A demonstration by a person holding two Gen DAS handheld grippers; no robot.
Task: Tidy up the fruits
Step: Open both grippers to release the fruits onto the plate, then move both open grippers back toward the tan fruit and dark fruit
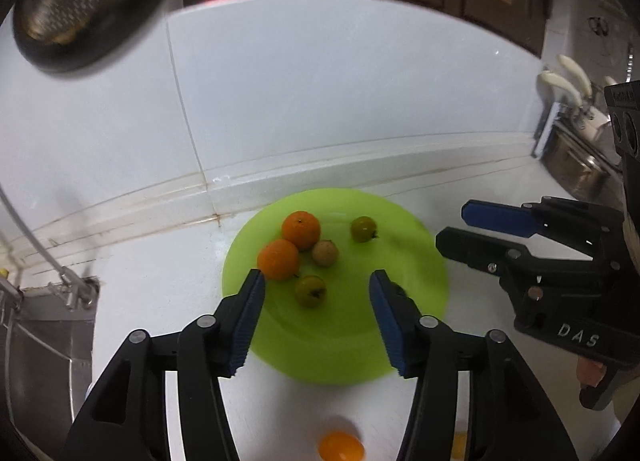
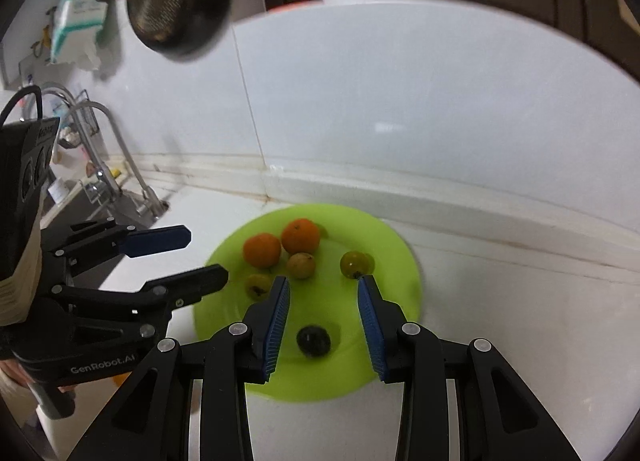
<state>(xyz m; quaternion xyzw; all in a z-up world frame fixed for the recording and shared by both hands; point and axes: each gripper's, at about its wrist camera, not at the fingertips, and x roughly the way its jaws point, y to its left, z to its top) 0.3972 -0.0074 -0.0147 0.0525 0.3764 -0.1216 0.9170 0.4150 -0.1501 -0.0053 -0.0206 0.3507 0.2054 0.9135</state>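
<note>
White counter (image 2: pixel 500 321) holds plate (image 2: pixel 392 245) (dark fruit (image 2: pixel 313 341) blurred).

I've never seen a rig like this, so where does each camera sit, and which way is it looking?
Left wrist: rides the open left hand-held gripper, facing the round lime-green plastic plate of fruit; the right hand-held gripper shows at right.
Right wrist: rides the open right gripper, facing the same plate; the left gripper shows at left.
Shared: plate, two oranges, white tiled wall.
</note>
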